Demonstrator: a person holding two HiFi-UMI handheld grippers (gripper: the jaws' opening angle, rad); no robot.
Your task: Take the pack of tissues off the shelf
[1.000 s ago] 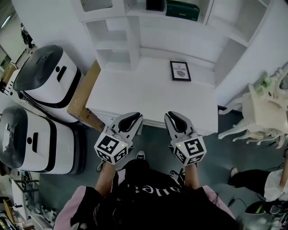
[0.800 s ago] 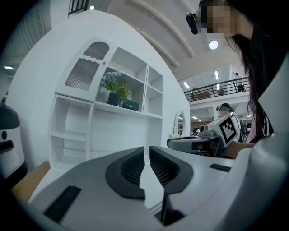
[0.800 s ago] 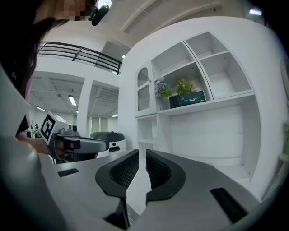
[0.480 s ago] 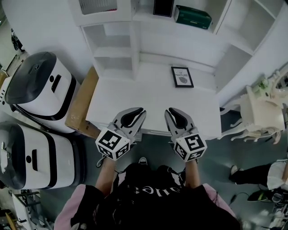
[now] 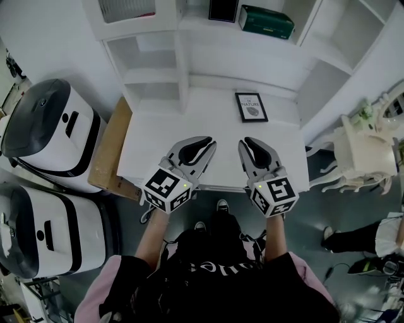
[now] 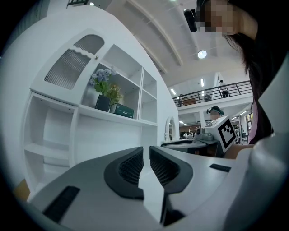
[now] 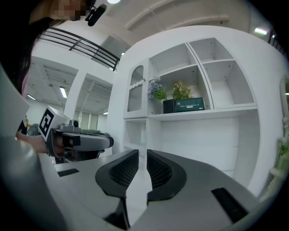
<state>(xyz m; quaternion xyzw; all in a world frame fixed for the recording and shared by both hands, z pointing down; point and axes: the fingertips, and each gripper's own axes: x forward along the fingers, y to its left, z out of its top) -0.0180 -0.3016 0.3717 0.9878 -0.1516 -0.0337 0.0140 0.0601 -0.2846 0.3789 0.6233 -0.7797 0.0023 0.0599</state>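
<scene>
up on the shelf (image 5: pixel 205 28) the tissues (image 5: pixel 266 22) look light, soft; pinch the narrow sides. left gripper (image 5: pixel 207 146), right gripper (image 5: pixel 250 146) both closed, empty.

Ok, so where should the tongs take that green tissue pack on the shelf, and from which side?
Probably its right half, from the open shelf front: the green tissue pack lies flat, long face outward, and the flower pot stands right beside its left end. The right tongs, shut now, must open first.
</scene>
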